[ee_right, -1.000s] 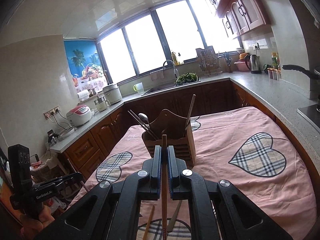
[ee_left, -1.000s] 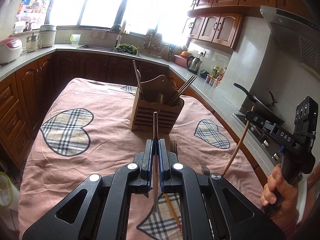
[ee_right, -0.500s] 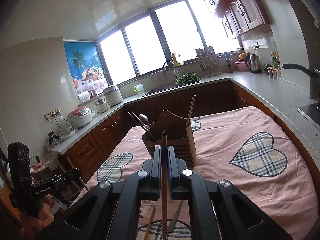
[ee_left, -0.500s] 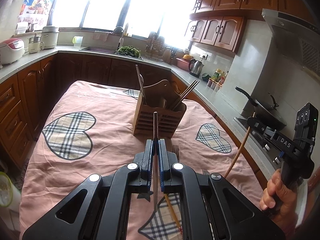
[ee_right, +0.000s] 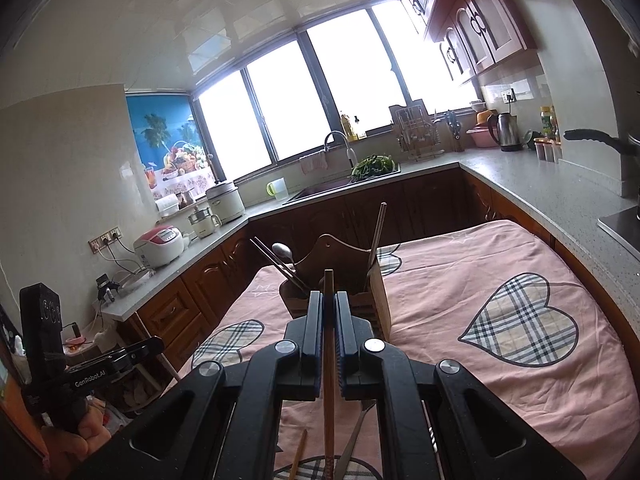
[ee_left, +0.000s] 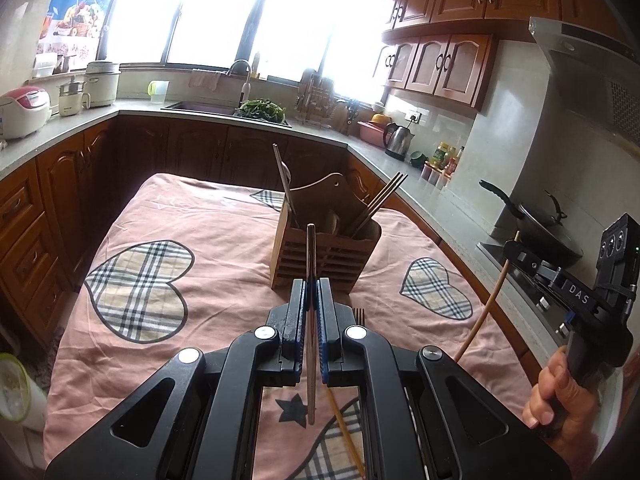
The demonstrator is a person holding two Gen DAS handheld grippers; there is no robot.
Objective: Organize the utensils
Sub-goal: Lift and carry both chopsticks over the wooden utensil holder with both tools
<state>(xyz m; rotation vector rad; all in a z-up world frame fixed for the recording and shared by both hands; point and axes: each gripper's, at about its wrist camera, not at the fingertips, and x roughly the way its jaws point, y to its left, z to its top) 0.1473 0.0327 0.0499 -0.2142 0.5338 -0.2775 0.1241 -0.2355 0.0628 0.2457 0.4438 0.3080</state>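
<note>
the left gripper (ee_left: 311,300) is clamped narrow on a dark chopstick (ee_left: 310,264), its long axis running near to far and its far tip pointing at the wooden utensil holder (ee_left: 324,252) standing upright on the pink tablecloth (ee_left: 208,220). the right gripper (ee_right: 329,308) pinches a brown wooden chopstick (ee_right: 328,360), likewise pointing at the holder. a fork (ee_left: 359,314) lies on the cloth just right of the left gripper.

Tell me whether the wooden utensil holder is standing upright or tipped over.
Upright. The wooden utensil holder sits flat on the pink tablecloth, its open top up, with chopsticks leaning out of it.
</note>
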